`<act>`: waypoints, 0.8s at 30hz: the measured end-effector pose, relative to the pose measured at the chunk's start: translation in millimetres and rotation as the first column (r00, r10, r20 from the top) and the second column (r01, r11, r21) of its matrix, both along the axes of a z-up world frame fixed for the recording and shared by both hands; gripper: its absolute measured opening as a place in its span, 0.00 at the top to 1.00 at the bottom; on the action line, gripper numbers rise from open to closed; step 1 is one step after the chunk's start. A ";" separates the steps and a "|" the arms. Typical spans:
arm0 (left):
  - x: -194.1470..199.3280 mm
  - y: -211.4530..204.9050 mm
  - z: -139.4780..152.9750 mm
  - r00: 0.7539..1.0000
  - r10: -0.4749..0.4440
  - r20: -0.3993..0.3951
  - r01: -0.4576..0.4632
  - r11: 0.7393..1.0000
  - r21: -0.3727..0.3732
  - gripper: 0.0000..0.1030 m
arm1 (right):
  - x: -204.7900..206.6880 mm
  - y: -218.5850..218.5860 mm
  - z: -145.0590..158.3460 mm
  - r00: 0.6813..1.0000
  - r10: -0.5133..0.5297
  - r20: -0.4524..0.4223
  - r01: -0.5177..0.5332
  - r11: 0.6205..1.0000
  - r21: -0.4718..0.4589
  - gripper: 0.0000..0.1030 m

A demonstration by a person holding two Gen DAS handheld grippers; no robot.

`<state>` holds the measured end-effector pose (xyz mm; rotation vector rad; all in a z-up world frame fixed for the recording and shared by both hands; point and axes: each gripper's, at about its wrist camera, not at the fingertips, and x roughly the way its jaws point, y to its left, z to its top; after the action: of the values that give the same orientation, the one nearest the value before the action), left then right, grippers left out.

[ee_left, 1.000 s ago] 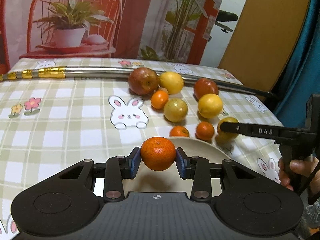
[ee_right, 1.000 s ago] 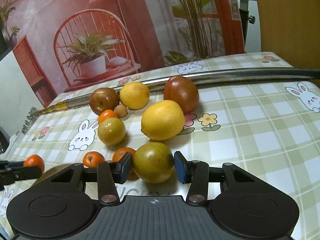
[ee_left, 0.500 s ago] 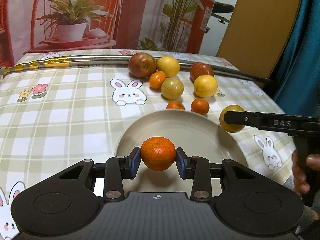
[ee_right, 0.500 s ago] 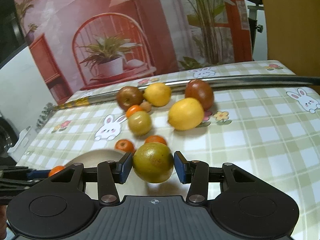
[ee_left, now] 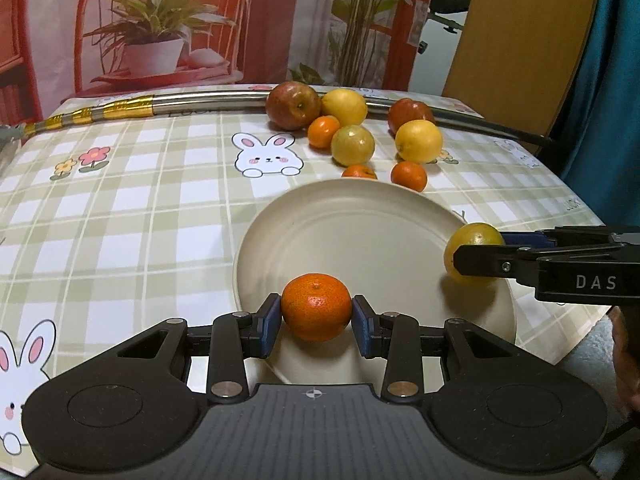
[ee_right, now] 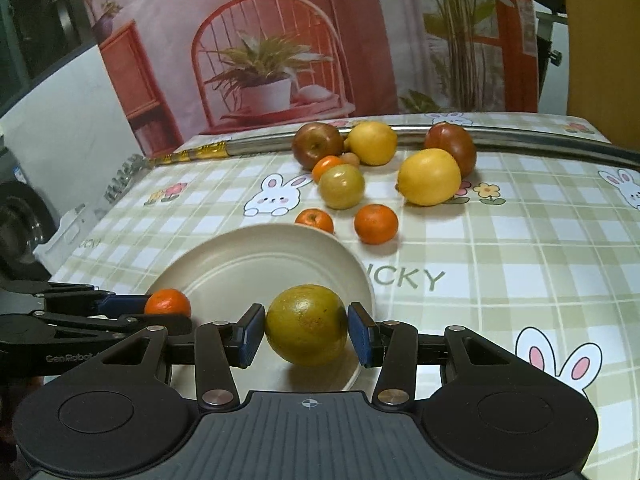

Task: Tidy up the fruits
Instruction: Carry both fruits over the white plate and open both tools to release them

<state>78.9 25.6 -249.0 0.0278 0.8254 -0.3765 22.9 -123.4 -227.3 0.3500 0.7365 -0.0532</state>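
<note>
Both hands are carrying fruit to the plate (ee_left: 280, 240), so this looks like the delivery step. The left tool (ee_left: 316, 314) is clamped on a mandarin (ee_left: 316, 306), held just above the plate's near edge. The right tool (ee_right: 306, 328) is clamped on a yellow-green fruit (ee_right: 306, 324), which hangs over the plate's near right rim. Neither fruit seems to be resting on the plate yet.

Next, I'd say, each hand needs to come down until its fruit sits on the plate, then part its pads gently; round fruit rolls, so a release well inside the rim would be safer. The two tools are close together, so they need to keep out of each other's way.

The rest of the fruit, apples (ee_left: 294, 105), lemons (ee_left: 419, 141) and more mandarins (ee_left: 409, 176), lies loose at the far side of the counter (ee_left: 120, 208).

A second ago only a sliver of plate showed under the left tool, and the right tool was back among the loose fruit. Both have since reached the plate, grips unchanged.
</note>
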 end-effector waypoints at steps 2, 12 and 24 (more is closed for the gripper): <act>-2.2 -0.9 -0.6 1.000 0.004 0.015 -0.004 1.000 0.005 0.61 | -1.2 0.4 -0.6 1.000 -0.003 -0.004 0.003 1.000 -0.006 0.59; -7.5 -4.2 -1.5 0.999 0.016 0.046 -0.017 0.999 0.027 0.61 | -5.7 10.4 -7.3 1.000 0.014 -0.024 -0.015 0.999 -0.037 0.59; -9.8 -2.8 1.5 0.998 0.014 0.054 -0.014 1.000 -0.004 0.45 | -6.7 10.4 -7.7 1.000 0.016 -0.017 -0.016 0.999 -0.037 0.57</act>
<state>69.2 22.8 -247.5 0.0290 0.7713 -0.3624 16.2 -113.0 -235.0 0.3090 0.7537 -0.0546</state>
